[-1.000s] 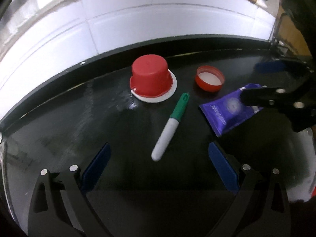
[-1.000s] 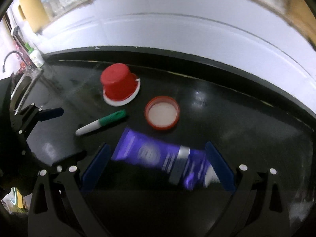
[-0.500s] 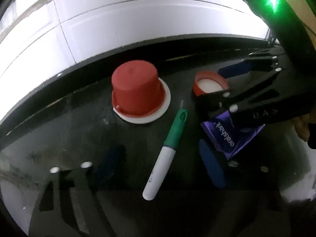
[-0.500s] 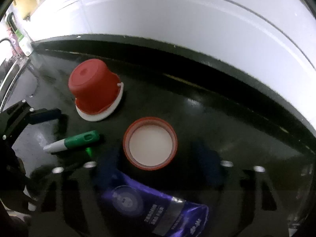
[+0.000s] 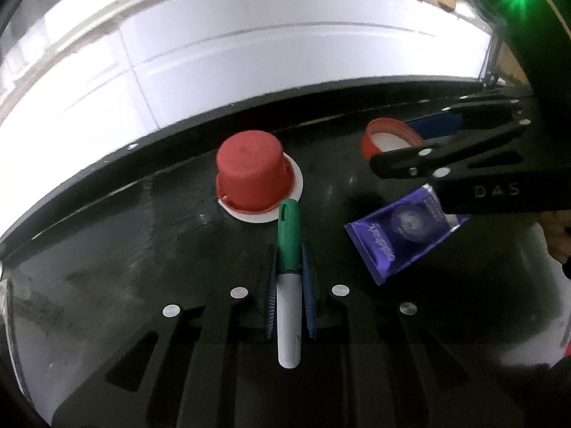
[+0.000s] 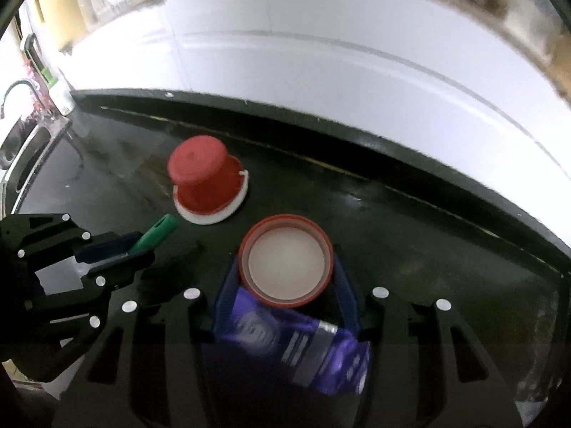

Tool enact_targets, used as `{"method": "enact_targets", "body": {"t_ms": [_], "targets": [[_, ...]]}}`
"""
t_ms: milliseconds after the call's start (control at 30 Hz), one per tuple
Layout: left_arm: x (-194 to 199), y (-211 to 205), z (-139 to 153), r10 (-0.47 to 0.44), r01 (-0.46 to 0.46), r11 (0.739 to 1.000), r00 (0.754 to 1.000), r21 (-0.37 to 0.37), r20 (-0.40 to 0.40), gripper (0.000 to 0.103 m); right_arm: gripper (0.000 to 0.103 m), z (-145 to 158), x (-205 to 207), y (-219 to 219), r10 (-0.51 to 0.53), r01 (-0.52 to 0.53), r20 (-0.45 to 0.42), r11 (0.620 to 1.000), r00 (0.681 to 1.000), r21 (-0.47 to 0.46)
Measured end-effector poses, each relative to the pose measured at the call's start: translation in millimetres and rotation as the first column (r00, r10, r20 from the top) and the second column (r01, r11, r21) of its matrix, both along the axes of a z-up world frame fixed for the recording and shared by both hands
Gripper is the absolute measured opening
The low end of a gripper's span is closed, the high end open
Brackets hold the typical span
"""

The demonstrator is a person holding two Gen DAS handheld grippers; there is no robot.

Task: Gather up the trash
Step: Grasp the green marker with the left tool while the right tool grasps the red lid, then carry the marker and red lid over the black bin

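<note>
My left gripper (image 5: 289, 267) is shut on a white marker with a green cap (image 5: 288, 285), which points toward an upside-down red cup (image 5: 251, 174) on a white lid. My right gripper (image 6: 285, 267) is shut on a red jar lid (image 6: 287, 260), white inside. A purple wrapper (image 6: 303, 346) lies under the right gripper on the black counter (image 6: 410, 232). In the left wrist view the right gripper (image 5: 403, 142) holds the red lid (image 5: 383, 139) at the right, above the purple wrapper (image 5: 399, 232). In the right wrist view the left gripper (image 6: 117, 249) holds the marker (image 6: 155, 233).
A white tiled wall (image 5: 249, 53) runs behind the counter. A sink with a tap (image 6: 18, 107) sits at the far left in the right wrist view. A person's hand (image 5: 556, 228) shows at the right edge.
Both grippers moved forward and closed. The left one closed on the marker, the right one on the red lid.
</note>
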State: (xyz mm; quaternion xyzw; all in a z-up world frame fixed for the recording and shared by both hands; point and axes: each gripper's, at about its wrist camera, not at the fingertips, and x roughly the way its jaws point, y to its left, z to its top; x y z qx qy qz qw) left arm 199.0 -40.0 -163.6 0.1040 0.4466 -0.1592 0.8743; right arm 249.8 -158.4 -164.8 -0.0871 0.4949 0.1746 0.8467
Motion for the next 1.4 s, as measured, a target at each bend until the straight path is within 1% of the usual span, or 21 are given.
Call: {"method": "enact_targets", "body": {"t_ms": [133, 300, 433, 533, 633, 800, 900, 1067, 1133, 1267, 1333, 1400], "targets": [[-20, 1, 19, 0.030, -0.030, 1.000, 1.000, 0.005, 0.005, 0.013, 0.049, 26, -32, -2, -0.009, 0.009, 0.034, 1.000, 0.999, 0.015], [-62, 4, 35, 0.069, -0.069, 0.998, 0.998, -0.015, -0.003, 0.013, 0.049, 47, -81, -9, -0.012, 0.010, 0.058, 0.999, 0.998, 0.032], [-99, 2, 42, 0.089, -0.089, 0.996, 0.996, -0.018, -0.016, 0.013, 0.049, 54, -114, -8, -0.003, 0.001, 0.059, 0.999, 0.998, 0.038], [-124, 4, 43, 0.094, -0.095, 0.995, 0.995, -0.019, -0.020, 0.013, 0.049, 55, -147, -10, 0.010, -0.012, 0.058, 0.999, 0.998, 0.040], [-141, 3, 43, 0.102, -0.102, 0.995, 0.995, -0.019, -0.023, 0.013, 0.049, 56, -170, -9, 0.020, -0.022, 0.053, 0.999, 0.998, 0.041], [-157, 9, 48, 0.113, -0.113, 0.993, 0.993, -0.019, -0.016, 0.013, 0.049, 61, -190, -5, 0.034, -0.036, 0.058, 0.998, 0.998, 0.044], [-166, 14, 52, 0.126, -0.126, 0.992, 0.992, -0.025, -0.008, 0.013, 0.049, 66, -194, 0, 0.045, -0.049, 0.066, 0.998, 0.997, 0.048], [-180, 34, 60, 0.181, -0.181, 0.983, 0.983, -0.043, 0.013, 0.013, 0.049, 74, -198, 20, 0.095, -0.099, 0.077, 0.994, 0.992, 0.050], [-188, 47, 65, 0.219, -0.218, 0.975, 0.975, -0.052, 0.022, 0.013, 0.049, 77, -200, 36, 0.136, -0.140, 0.081, 0.989, 0.987, 0.047], [-207, 82, 71, 0.320, -0.318, 0.946, 0.947, -0.062, 0.038, 0.013, 0.049, 81, -203, 78, 0.243, -0.247, 0.082, 0.968, 0.967, 0.047], [-221, 106, 71, 0.389, -0.386, 0.920, 0.921, -0.064, 0.040, 0.013, 0.049, 82, -207, 106, 0.312, -0.316, 0.080, 0.947, 0.947, 0.049], [-240, 134, 71, 0.467, -0.465, 0.884, 0.883, -0.058, 0.041, 0.013, 0.049, 83, -213, 136, 0.379, -0.383, 0.075, 0.923, 0.923, 0.049]]}}
